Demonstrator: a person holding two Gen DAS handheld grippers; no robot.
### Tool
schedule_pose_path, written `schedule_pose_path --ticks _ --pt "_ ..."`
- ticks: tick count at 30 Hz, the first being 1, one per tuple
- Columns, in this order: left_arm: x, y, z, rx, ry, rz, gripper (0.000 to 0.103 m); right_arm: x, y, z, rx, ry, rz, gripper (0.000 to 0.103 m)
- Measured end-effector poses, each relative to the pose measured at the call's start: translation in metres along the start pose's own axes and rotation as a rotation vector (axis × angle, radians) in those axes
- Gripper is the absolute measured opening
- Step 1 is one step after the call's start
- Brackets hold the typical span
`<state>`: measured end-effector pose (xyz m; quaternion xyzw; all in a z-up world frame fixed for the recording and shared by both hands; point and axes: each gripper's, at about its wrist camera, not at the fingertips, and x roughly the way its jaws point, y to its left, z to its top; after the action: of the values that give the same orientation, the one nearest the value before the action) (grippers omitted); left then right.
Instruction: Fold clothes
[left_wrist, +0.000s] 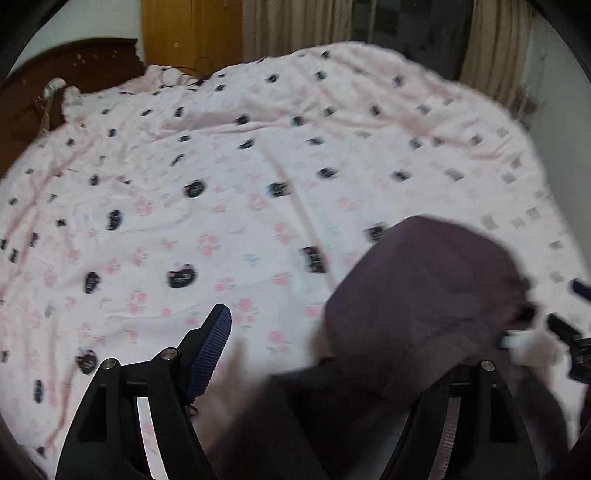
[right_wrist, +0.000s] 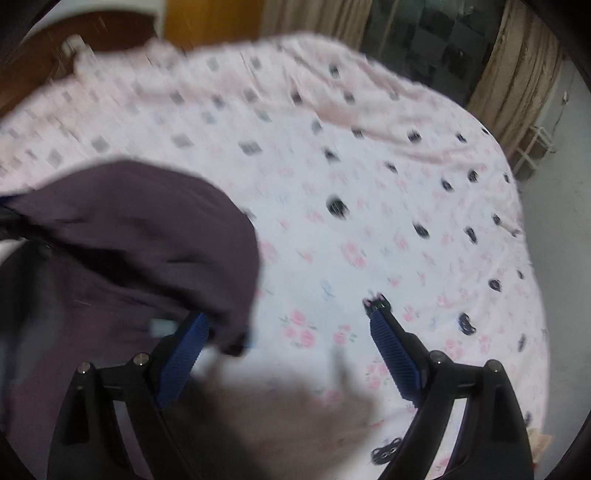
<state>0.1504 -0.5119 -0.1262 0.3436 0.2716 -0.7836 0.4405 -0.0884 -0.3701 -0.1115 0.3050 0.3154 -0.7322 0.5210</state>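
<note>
Left gripper (left_wrist: 325, 354) spread wide, clamping nothing, blue ribbed pad clear of the dark purple garment (left_wrist: 424, 295) that billows over its right finger, probably just let go so the cloth settles on the pink cat-print bedsheet (left_wrist: 221, 166). Right gripper (right_wrist: 288, 332) likewise spread and empty, cloth only draping past its left finger. Garment blurred, rumpled, domed, lying between both grippers, not yet flat.

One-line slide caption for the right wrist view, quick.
Right claw open above the pink printed bedsheet, dark purple garment bunched at its left finger, frame motion-blurred.
</note>
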Motion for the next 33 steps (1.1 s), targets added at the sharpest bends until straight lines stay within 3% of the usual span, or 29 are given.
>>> schedule_pose_path --ticks 2,5,9,11,13,14,16,17,19,20,24,25,27,31,32,33 --pt "-0.014 0.0 -0.005 0.008 0.019 -0.039 0.072 -0.027 -0.003 -0.004 0.027 -0.042 0.035 0.092" --pt "-0.03 -0.001 -0.026 0.077 0.082 -0.03 0.072 -0.043 -0.002 -0.015 0.037 -0.02 0.053 0.094" --pt "-0.026 0.0 -0.058 0.203 0.113 0.1 0.072 -0.048 0.006 -0.045 0.032 0.03 0.065 0.094" --pt "-0.021 0.005 -0.06 0.182 0.131 0.091 0.072 -0.04 0.01 -0.058 0.024 0.059 0.063 0.094" --pt "-0.021 0.012 -0.055 0.134 0.144 0.016 0.072 -0.031 0.006 -0.062 0.059 0.083 0.106 0.094" --pt "-0.022 0.014 -0.051 0.115 0.172 -0.067 0.072 -0.027 0.002 -0.061 0.085 0.091 0.138 0.094" --pt "-0.015 0.014 -0.048 0.111 0.319 -0.302 0.072 -0.025 -0.013 -0.054 0.174 0.089 0.265 0.094" --pt "-0.012 0.015 -0.048 0.122 0.374 -0.351 0.072 -0.024 -0.02 -0.05 0.214 0.087 0.324 0.094" --pt "-0.006 0.02 -0.046 0.159 0.459 -0.4 0.072 -0.019 -0.036 -0.036 0.295 0.091 0.423 0.094" --pt "-0.003 0.023 -0.045 0.185 0.488 -0.415 0.072 -0.016 -0.04 -0.029 0.308 0.091 0.432 0.094" --pt "0.004 0.051 -0.033 0.127 0.512 -0.455 0.072 -0.001 -0.051 0.0 0.35 0.098 0.472 0.094" --pt "0.004 0.056 -0.029 0.125 0.49 -0.421 0.072 0.005 -0.052 0.007 0.356 0.105 0.487 0.094" --pt "-0.004 0.047 -0.026 0.221 0.354 -0.216 0.072 0.019 -0.052 0.017 0.378 0.124 0.526 0.094" --pt "-0.027 -0.004 -0.043 0.557 0.004 0.113 0.072 0.047 -0.043 0.039 0.402 0.16 0.549 0.094" --pt "-0.035 -0.018 -0.051 0.624 -0.095 0.123 0.072 0.051 -0.038 0.043 0.39 0.161 0.544 0.094" --pt "-0.043 -0.023 -0.054 0.619 -0.166 0.071 0.072 0.054 -0.032 0.047 0.376 0.163 0.539 0.094"
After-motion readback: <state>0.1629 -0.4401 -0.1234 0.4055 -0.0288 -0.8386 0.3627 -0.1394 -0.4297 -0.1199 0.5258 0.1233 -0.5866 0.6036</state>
